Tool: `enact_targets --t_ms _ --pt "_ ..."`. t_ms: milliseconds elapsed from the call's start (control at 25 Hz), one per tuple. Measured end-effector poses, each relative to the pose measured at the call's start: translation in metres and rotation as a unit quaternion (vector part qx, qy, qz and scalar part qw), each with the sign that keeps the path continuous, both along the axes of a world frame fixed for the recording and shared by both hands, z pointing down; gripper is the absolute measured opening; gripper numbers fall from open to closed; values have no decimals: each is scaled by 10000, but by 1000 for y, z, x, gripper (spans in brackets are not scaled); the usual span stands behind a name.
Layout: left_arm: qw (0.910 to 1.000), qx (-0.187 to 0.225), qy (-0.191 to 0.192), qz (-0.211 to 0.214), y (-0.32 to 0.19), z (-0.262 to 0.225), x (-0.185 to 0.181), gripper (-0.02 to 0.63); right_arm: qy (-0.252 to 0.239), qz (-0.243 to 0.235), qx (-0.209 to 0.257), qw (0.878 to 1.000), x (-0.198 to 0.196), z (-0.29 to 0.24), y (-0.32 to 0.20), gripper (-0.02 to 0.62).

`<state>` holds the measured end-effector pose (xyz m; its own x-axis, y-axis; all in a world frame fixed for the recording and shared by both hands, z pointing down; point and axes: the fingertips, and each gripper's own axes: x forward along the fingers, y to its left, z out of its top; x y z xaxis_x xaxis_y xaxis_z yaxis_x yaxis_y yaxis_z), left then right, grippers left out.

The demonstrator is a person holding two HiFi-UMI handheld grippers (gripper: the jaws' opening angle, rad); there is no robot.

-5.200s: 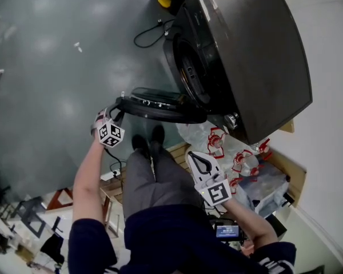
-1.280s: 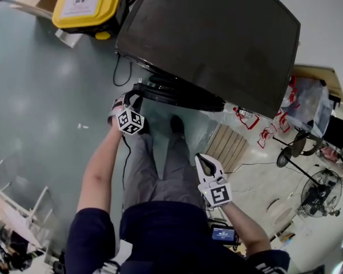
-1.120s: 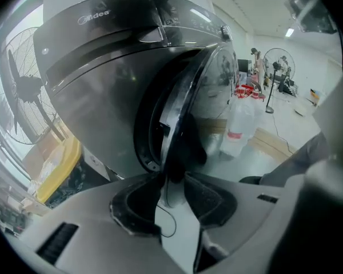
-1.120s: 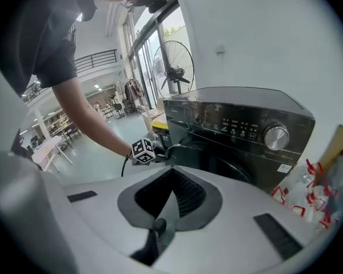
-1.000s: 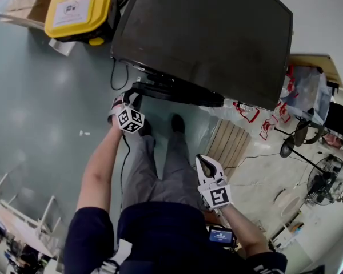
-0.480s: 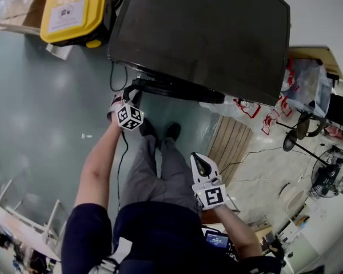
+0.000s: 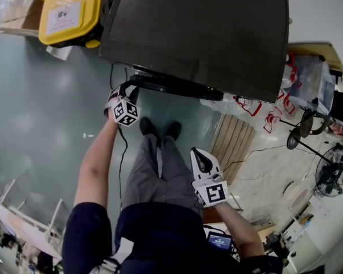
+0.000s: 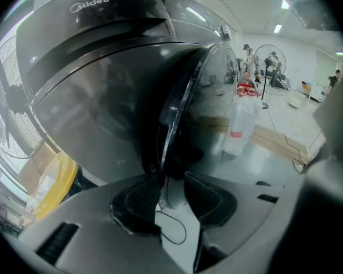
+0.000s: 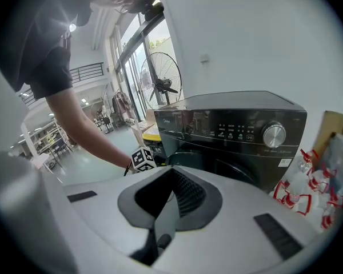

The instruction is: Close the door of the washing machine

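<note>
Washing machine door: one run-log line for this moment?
door: ajar | left gripper: clamped on door edge | right gripper: shut, empty

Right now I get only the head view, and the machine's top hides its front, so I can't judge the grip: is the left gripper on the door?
Observer: Yes. In the left gripper view the rim of the door sits between the tips of the left gripper, pads on it.
Operator: Is the door shut?
Observer: No. That view shows a dark gap between the rim and the front of the machine.
Operator: And the right gripper?
Observer: The right gripper is shut and empty, aimed at the panel with the dial, apart from it.
</note>
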<state>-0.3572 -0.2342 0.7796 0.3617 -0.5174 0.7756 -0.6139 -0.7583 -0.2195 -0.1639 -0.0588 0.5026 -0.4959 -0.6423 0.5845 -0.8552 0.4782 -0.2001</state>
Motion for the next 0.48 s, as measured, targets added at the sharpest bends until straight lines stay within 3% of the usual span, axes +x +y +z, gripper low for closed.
enact_targets --t_ms 480 --pt "10000 27 -70 12 -7 1 -1 143 -39 42 -107 9999 22 8 10 20"
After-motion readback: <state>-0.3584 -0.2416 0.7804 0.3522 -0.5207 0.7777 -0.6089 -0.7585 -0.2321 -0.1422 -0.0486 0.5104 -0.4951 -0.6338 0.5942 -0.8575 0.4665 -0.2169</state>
